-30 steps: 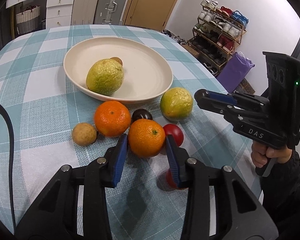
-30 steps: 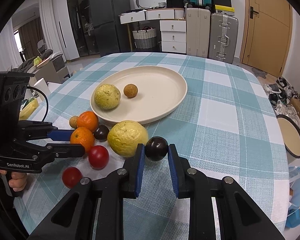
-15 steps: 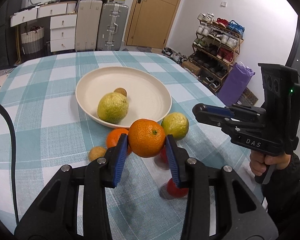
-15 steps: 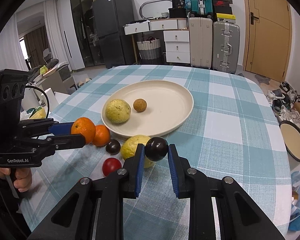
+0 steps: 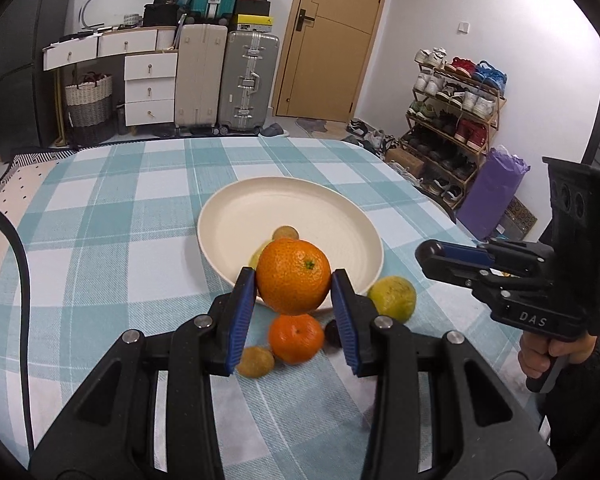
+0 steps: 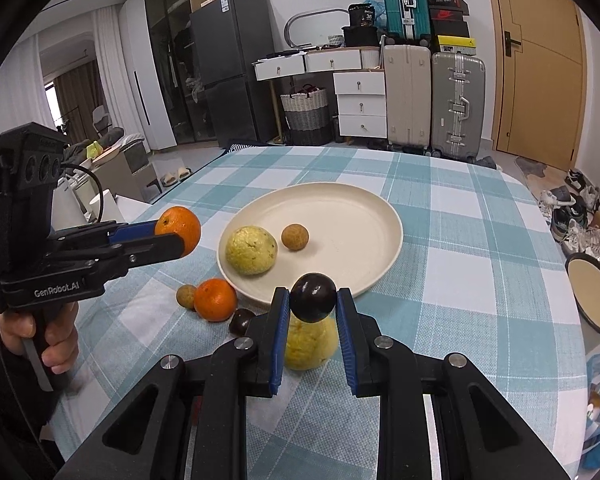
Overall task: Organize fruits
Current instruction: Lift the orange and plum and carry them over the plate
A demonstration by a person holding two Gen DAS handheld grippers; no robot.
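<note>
My left gripper (image 5: 294,282) is shut on an orange (image 5: 293,276), held in the air above the near rim of the cream plate (image 5: 340,212). My right gripper (image 6: 313,304) is shut on a dark round fruit (image 6: 313,297), also off the table, near the plate (image 6: 360,216). On the plate lie a yellow-green fruit (image 6: 251,250) and a small brown fruit (image 6: 295,236). On the cloth in front of the plate lie a second orange (image 6: 215,299), a small brown fruit (image 6: 186,296), a dark fruit (image 6: 241,320) and a yellow fruit (image 6: 310,344).
The checked tablecloth (image 5: 120,208) covers a rounded table. Its right edge drops toward a round tray (image 6: 594,294) and shoes on the floor. A shoe rack (image 5: 456,112) and suitcases (image 6: 456,104) stand beyond. A hand (image 6: 40,332) holds the left gripper's handle.
Both grippers have risen with their fruit. The left one lifted the orange off the cloth and now holds it higher, before the plate. The fruit on the table look farther below.
</note>
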